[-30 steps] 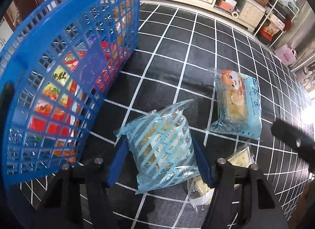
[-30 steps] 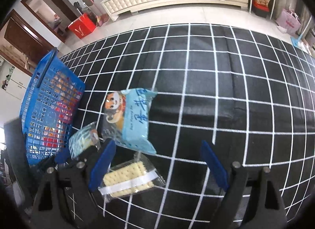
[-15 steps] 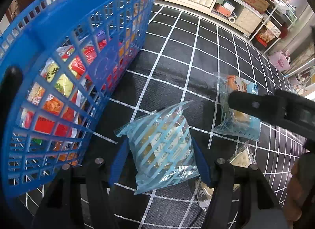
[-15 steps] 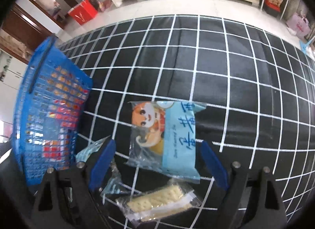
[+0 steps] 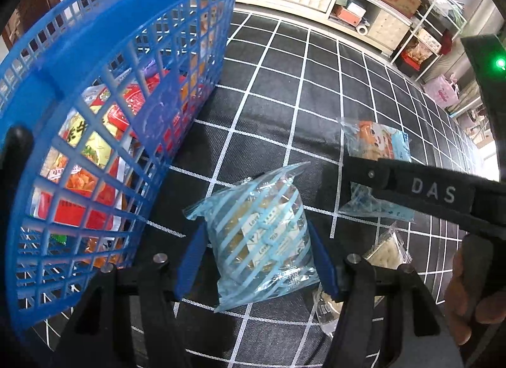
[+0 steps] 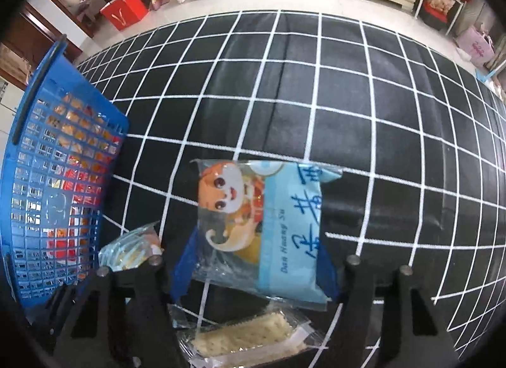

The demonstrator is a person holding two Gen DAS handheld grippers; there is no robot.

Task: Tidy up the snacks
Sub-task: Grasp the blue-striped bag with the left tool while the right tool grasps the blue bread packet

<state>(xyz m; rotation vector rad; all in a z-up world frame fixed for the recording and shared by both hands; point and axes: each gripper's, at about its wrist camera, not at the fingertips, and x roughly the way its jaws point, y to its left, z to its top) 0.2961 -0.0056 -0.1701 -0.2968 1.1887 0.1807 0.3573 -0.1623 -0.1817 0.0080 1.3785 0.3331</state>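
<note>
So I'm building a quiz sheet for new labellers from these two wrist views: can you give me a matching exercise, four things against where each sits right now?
Things:
1. striped blue packet
2. cartoon-face packet
3. cracker packet
4. blue basket

Places:
a. on the checked cloth, below the right gripper
b. between the right gripper's jaws
c. at the left, full of colourful snack bags
d. between the left gripper's jaws

Pairs: 1-d, 2-b, 3-a, 4-c
</note>
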